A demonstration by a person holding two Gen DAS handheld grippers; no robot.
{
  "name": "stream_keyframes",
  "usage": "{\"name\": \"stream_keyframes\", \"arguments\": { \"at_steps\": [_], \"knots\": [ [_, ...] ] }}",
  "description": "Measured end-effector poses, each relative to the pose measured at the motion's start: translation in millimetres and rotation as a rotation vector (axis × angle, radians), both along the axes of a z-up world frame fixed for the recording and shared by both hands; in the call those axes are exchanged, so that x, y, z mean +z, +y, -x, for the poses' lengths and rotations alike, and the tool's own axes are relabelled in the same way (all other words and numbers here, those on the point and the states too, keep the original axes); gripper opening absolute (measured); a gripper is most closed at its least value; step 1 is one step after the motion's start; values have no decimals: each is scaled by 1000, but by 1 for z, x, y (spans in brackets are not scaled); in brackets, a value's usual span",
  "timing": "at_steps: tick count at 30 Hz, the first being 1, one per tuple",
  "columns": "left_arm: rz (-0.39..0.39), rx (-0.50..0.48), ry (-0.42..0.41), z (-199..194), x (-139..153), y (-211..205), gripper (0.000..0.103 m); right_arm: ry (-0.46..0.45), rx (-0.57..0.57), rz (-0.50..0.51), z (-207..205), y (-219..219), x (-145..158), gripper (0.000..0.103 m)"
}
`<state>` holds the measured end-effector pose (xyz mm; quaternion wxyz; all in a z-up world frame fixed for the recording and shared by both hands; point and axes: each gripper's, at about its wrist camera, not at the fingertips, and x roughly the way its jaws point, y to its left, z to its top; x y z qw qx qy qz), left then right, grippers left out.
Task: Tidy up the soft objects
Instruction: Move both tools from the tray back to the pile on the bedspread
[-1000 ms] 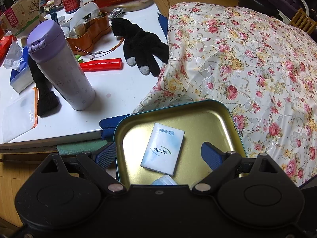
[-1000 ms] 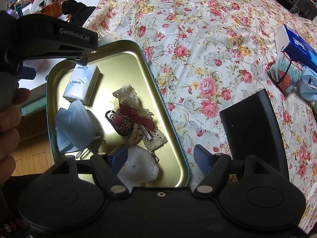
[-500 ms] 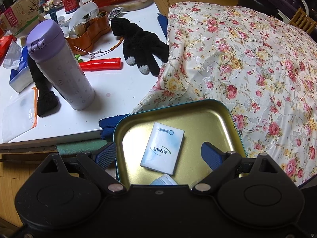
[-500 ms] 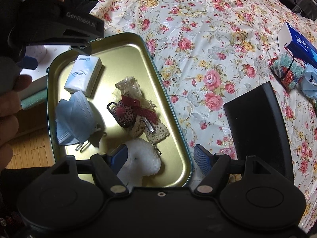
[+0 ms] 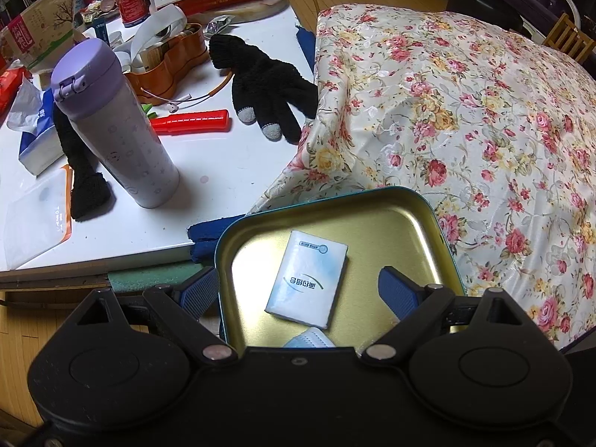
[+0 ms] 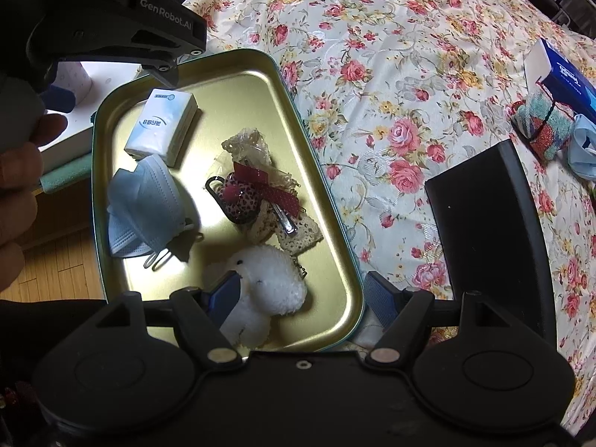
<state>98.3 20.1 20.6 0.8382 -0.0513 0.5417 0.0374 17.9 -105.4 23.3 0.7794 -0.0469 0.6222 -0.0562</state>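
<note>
Gold-coloured metal forms the inside of a teal-rimmed tin tray point(image 6: 337, 219), which is seen resting on the edge of a flowered cloth point(image 6: 409, 74) and holds the soft objects. A white tissue pack point(image 6: 161, 125) lies at the tray's far end, with a pale blue face mask point(image 6: 145, 210) touching its near side. A lace-and-ribbon hair clip bundle point(image 6: 260, 193) is laid near the tray's middle, and a white plush toy point(image 6: 268, 287) sits at the near end. The right gripper point(image 6: 301, 294) is held over that near end with its fingers spread wide; the left blue pad is just beside or against the plush, contact cannot be told, and the right pad hangs outside the rim over the cloth. The left gripper point(image 5: 298, 290) is held over the tray's other end, its fingers also apart and closed on nothing, with the tissue pack point(image 5: 307, 279) seen between them; its left pad is outside the rim. Further right on the cloth, a knitted pouch point(image 6: 544, 126), a second mask point(image 6: 585, 152) and a blue tissue box point(image 6: 562, 74) are grouped, near a black panel point(image 6: 491, 231). On the white table point(image 5: 223, 171) beyond, a black glove point(image 5: 260, 85) and a purple bottle point(image 5: 119, 126) are visible.
</note>
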Motion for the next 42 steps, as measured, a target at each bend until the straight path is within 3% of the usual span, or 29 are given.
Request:
{"name": "stream_keyframes", "arguments": {
  "at_steps": [22, 32, 42],
  "knots": [
    [-5, 9, 7, -2, -2, 2, 89, -22, 12, -12, 7, 9, 15, 71],
    [-62, -12, -3, -1, -9, -6, 91, -120, 36, -28, 31, 2, 60, 71],
    [-79, -72, 27, 9, -21, -23, 91, -242, -32, -28, 71, -50, 114, 72]
  ]
}}
